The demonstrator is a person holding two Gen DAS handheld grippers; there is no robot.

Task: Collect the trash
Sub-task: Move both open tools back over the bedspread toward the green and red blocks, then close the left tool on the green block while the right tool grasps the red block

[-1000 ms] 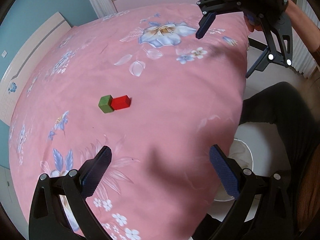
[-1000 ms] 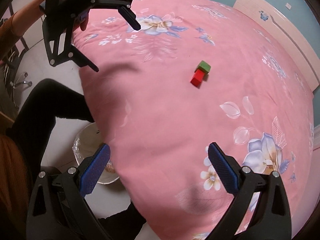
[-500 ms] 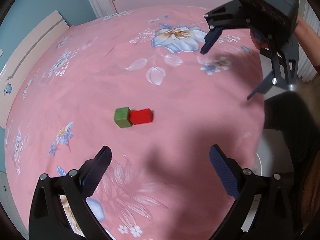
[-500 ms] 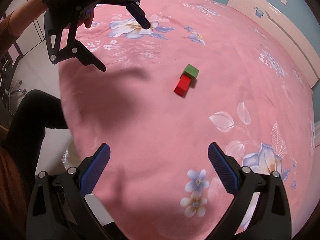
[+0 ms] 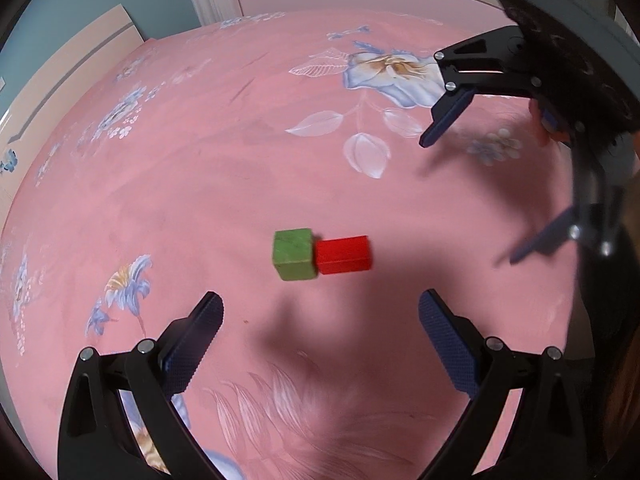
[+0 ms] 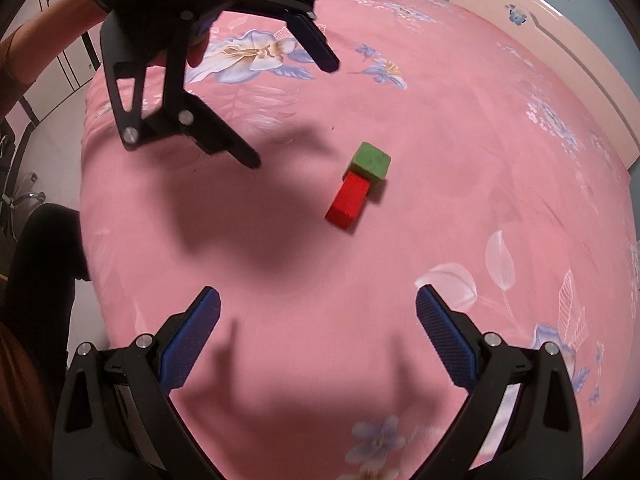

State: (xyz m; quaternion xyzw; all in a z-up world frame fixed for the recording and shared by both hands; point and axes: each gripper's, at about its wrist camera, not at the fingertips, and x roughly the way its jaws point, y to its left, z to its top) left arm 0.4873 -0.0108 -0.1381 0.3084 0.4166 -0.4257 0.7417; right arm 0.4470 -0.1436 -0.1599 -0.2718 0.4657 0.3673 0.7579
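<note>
I hold a tool in each hand above the bed, and both stand with their fingers wide apart and nothing between them. The left tool faces the two pieces of trash head on: a green block and a red block lying on the pink flowered cover, touching end to end, near the middle of the bed. In the right wrist view the same pair, green block and red block, sits ahead of the right tool and a little to its right, with the left tool hovering to their left.

I judge the step in hand to be the reach for the first block. To do it well I should choose one block, come down with one finger on each free side, and close across the short width, not along the line where the two meet, or I will nudge the neighbour away. The cover is soft, so I should press lightly and lift straight up. Only one tool should go in at a time; the two are near each other over the blocks.

No bin or bag for the trash shows in either view now, so I cannot tell where the blocks must go. The right tool is blurred in the left view, and shadows darken the cover beside the blocks.
</note>
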